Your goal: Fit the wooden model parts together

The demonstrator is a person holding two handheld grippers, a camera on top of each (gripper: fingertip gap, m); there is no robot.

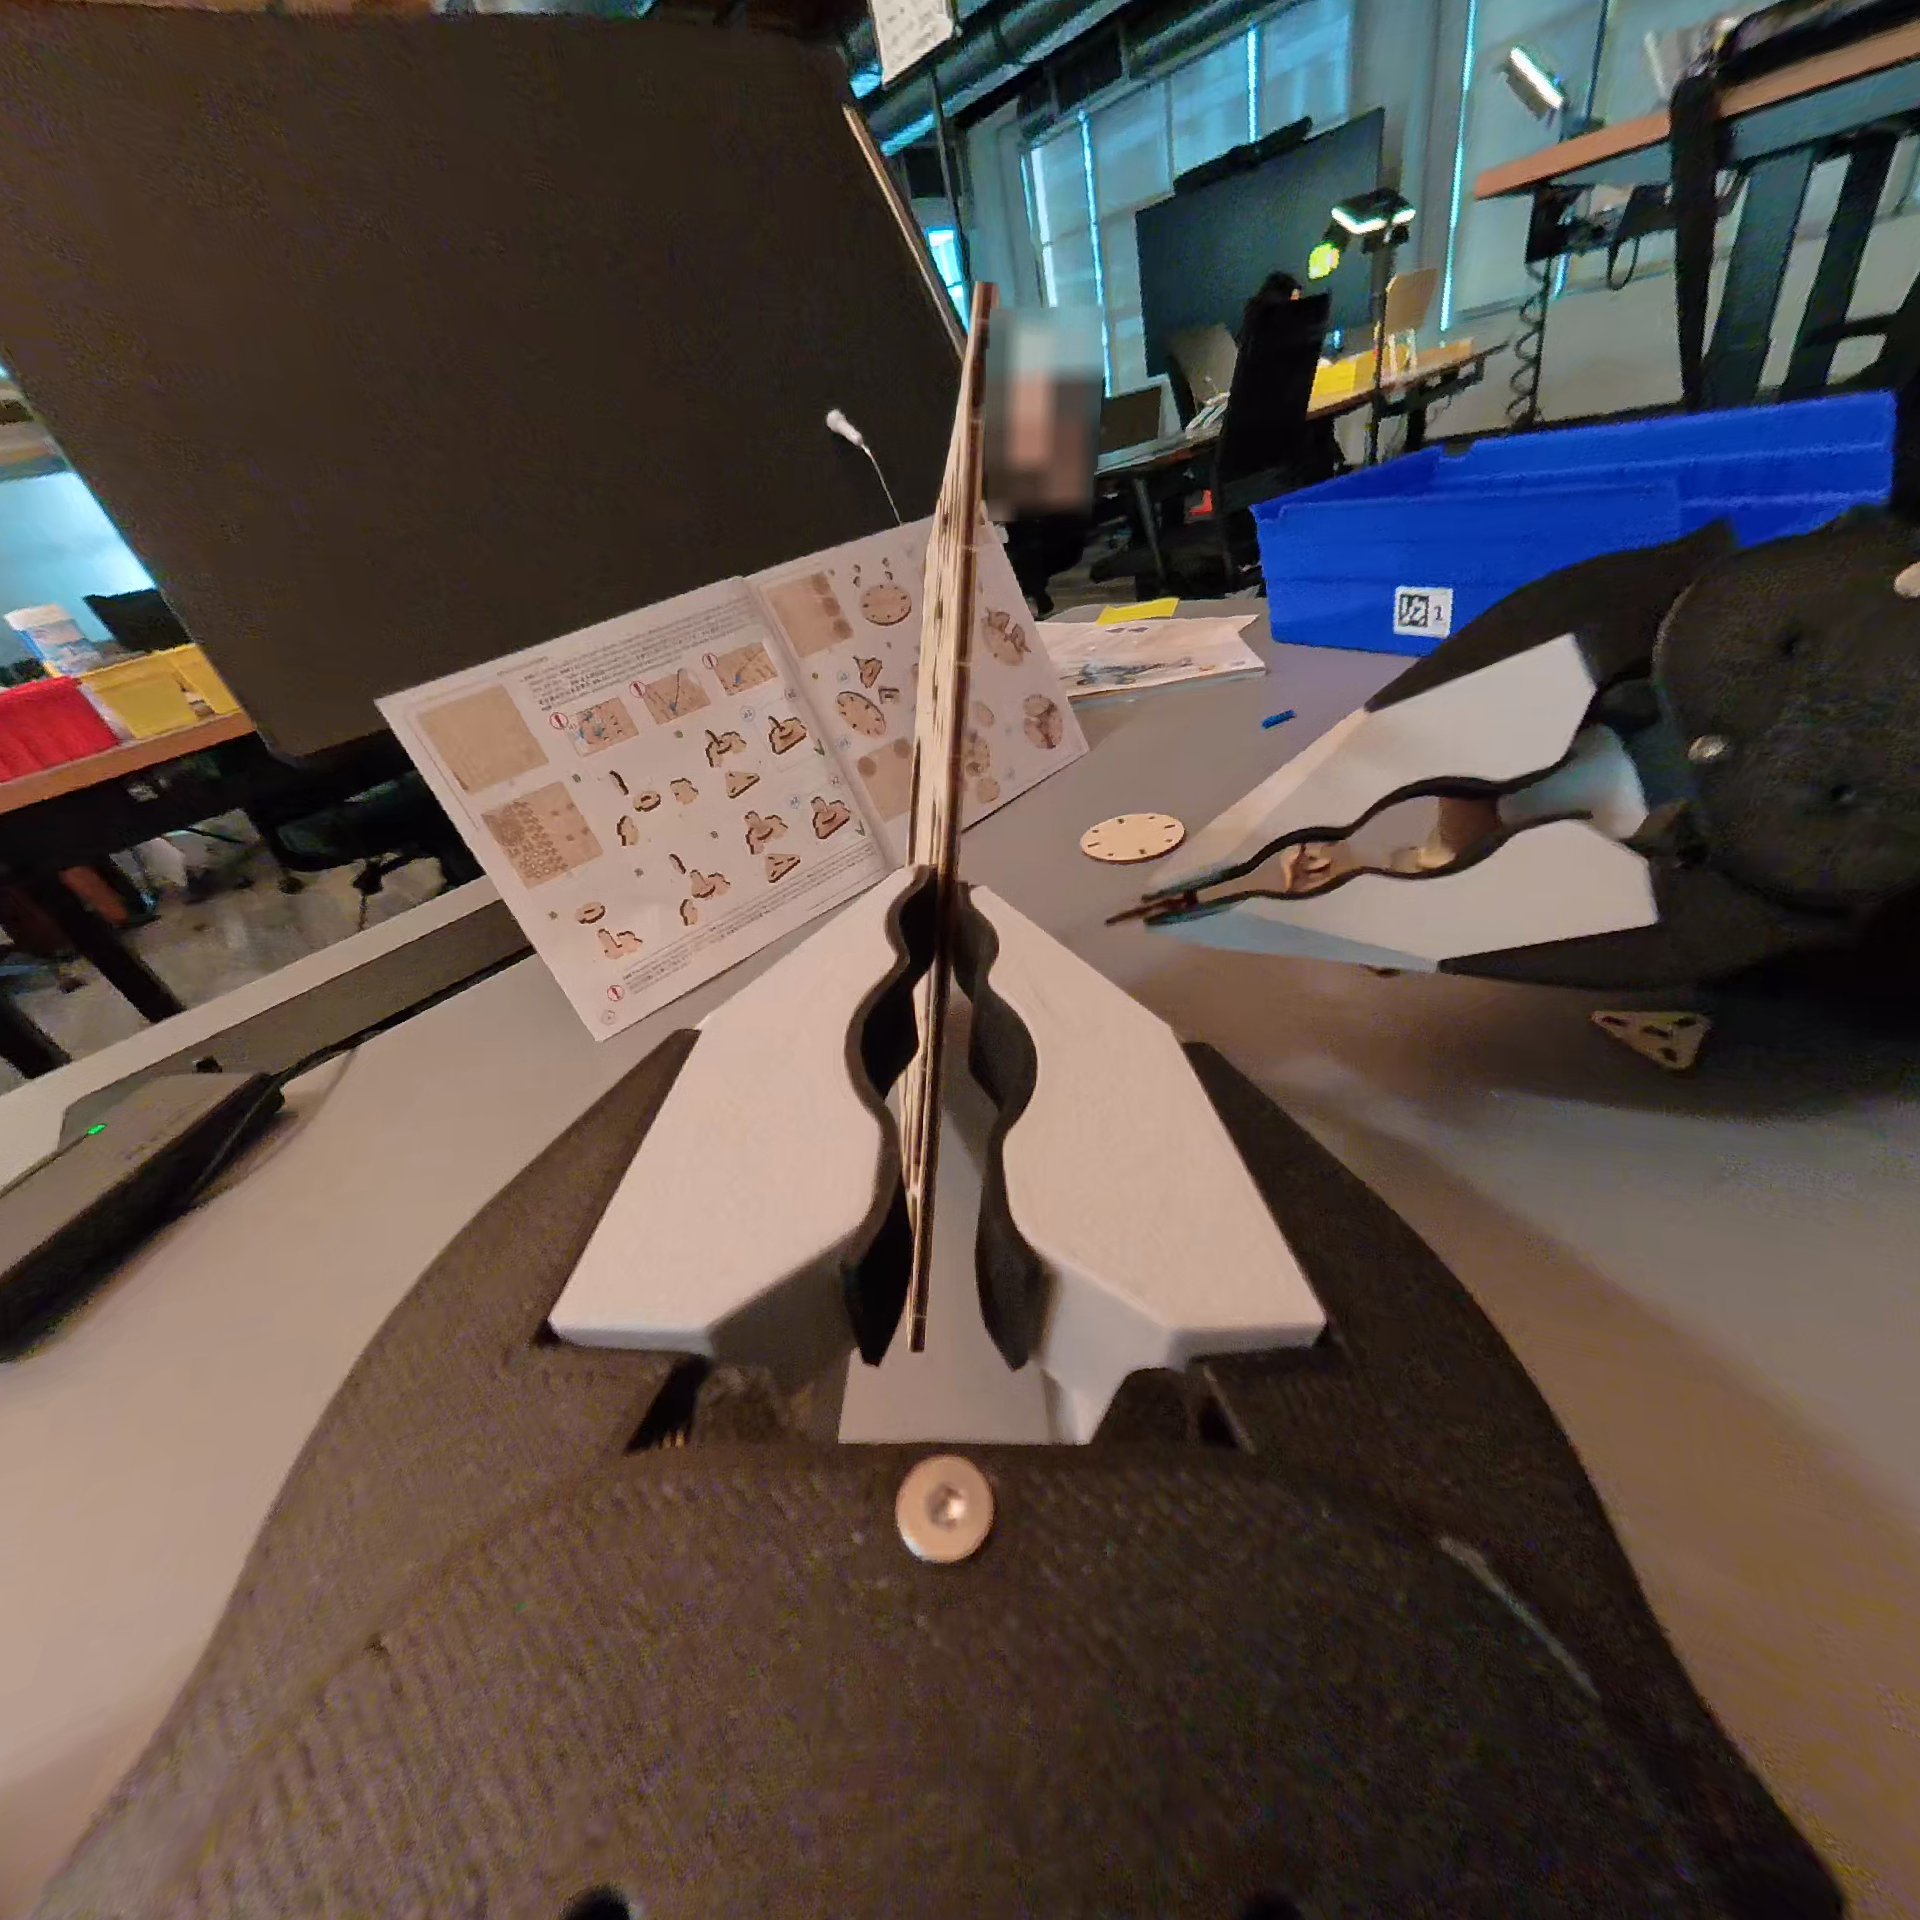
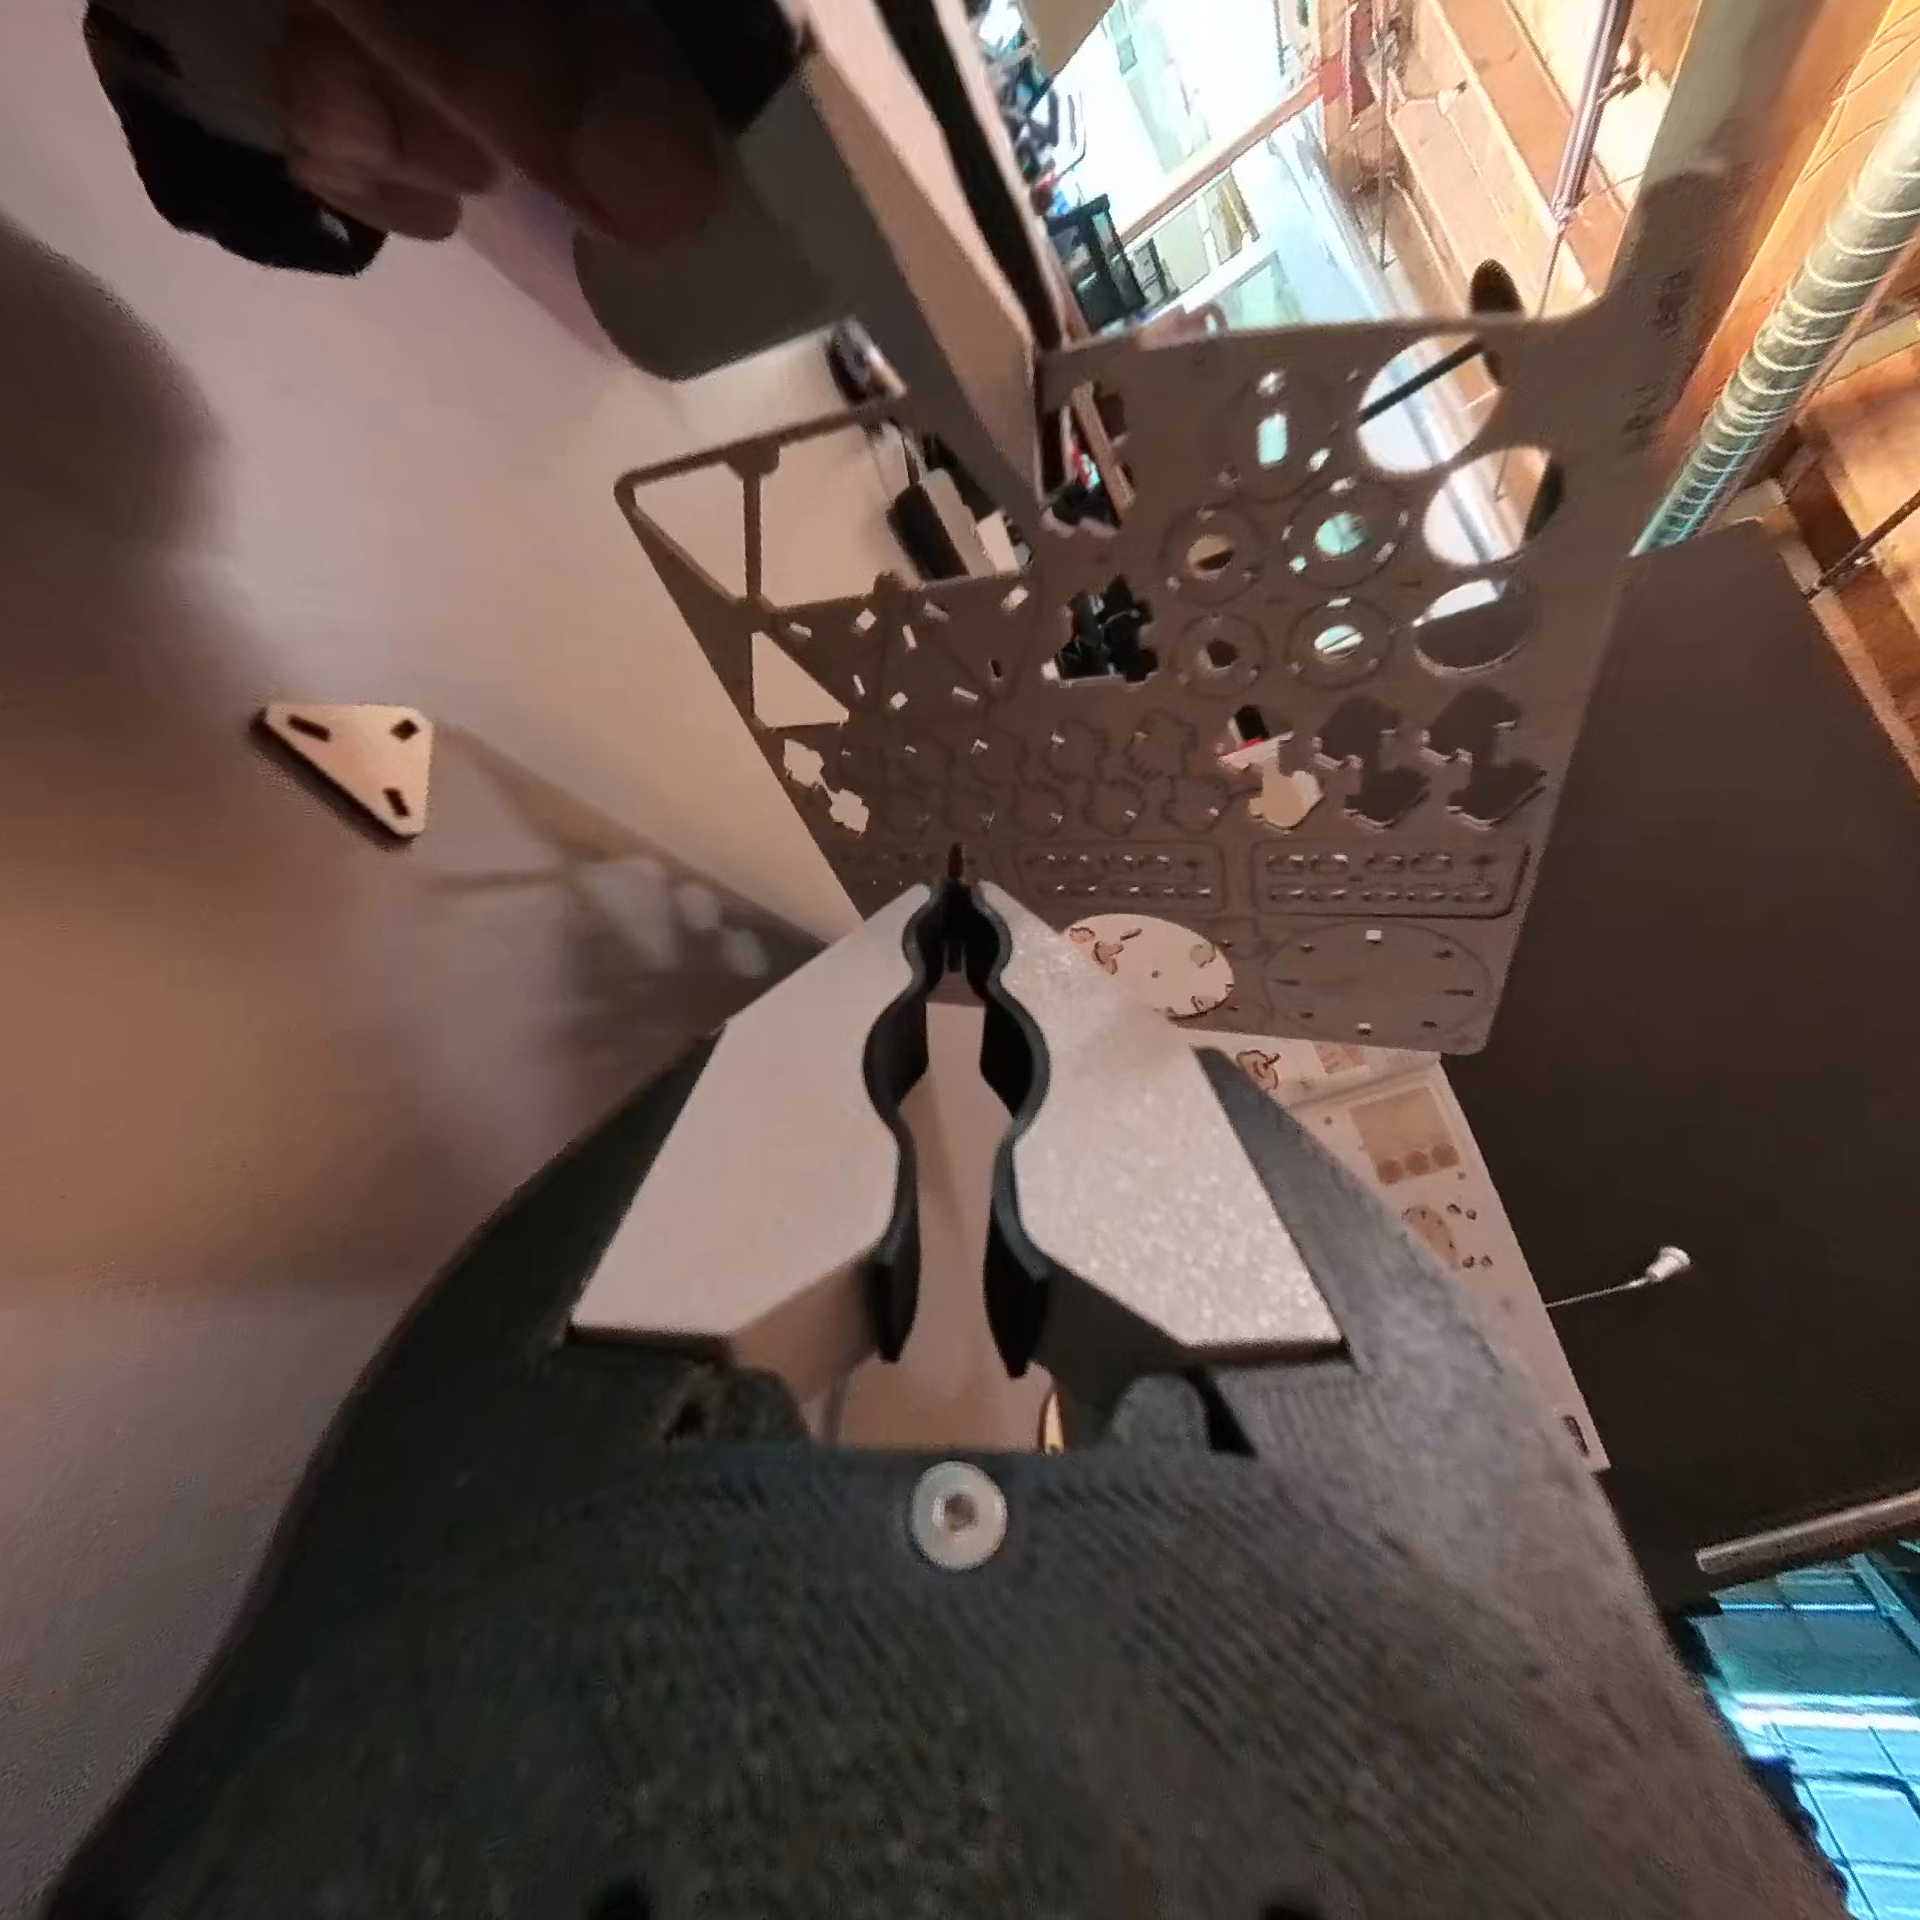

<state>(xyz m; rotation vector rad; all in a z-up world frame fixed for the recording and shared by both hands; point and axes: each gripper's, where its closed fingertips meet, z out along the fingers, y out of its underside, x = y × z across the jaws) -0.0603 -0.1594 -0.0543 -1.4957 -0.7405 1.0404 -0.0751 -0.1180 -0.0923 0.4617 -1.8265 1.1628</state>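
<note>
My left gripper (image 1: pixel 943 883) is shut on a thin laser-cut wooden sheet (image 1: pixel 951 623) and holds it upright, edge-on to the left wrist view. The right wrist view shows the sheet's face (image 2: pixel 1143 790), with many part outlines and several empty cut-outs. My right gripper (image 2: pixel 954 914) is shut on a small thin dark wooden piece (image 2: pixel 955 868) that sticks out of its tips right at the sheet's lower edge. The left wrist view shows the right gripper (image 1: pixel 1153 904) at the right, low over the grey table (image 1: pixel 1351 1195), with the piece (image 1: pixel 1127 914) at its tip.
An open instruction booklet (image 1: pixel 665 790) leans against a black board (image 1: pixel 416 364). A round wooden disc (image 1: pixel 1131 837) and a triangular wooden piece (image 1: pixel 1652 1036) (image 2: pixel 358 764) lie on the table. A blue bin (image 1: pixel 1558 509) stands at the back right, a black box (image 1: pixel 125 1164) at the left. A hand (image 2: pixel 520 125) shows at top left. Left tips to right tips: about 6 cm.
</note>
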